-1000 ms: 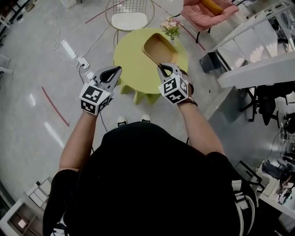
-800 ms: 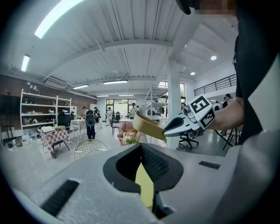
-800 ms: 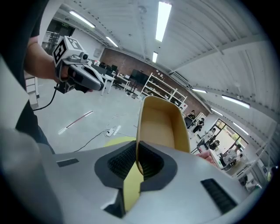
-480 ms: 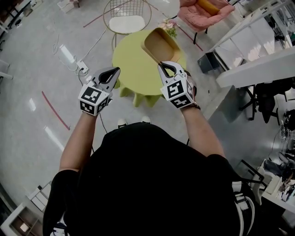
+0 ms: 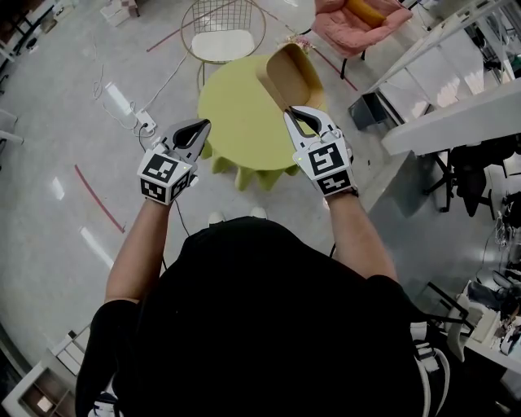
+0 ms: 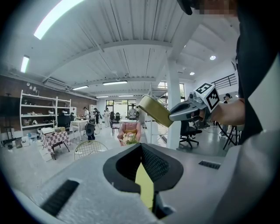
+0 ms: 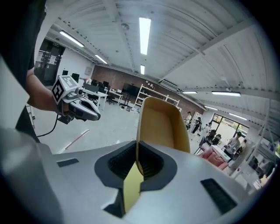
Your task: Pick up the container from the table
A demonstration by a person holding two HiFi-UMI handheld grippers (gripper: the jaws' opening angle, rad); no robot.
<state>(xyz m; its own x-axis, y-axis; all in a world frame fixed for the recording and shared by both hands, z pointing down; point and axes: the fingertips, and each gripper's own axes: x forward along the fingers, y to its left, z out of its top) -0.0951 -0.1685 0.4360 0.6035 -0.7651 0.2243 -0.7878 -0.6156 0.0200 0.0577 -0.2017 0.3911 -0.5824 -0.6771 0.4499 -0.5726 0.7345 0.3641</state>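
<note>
A tan, tray-like container [image 5: 289, 77] hangs tilted above the round yellow-green table [image 5: 236, 114]. My right gripper [image 5: 291, 110] is shut on its near rim and holds it clear of the tabletop. In the right gripper view the container's wall [image 7: 159, 124] rises straight out of the closed jaws of the right gripper [image 7: 137, 153]. The left gripper view shows the container [image 6: 155, 110] held up in the air. My left gripper [image 5: 203, 124] hovers over the table's left edge, shut and empty; the left gripper [image 6: 141, 146] has nothing between its pads.
A wire chair with a white seat [image 5: 220, 37] stands beyond the table, a pink armchair [image 5: 358, 20] at the back right. A small bunch of flowers [image 6: 129, 138] sits on the table's far side. White counters [image 5: 456, 122] run along the right; a power strip and cables [image 5: 138, 122] lie on the floor at the left.
My right gripper has risen with the container, lifting it off the table and tipping it more upright. The left gripper has stayed where it was.
</note>
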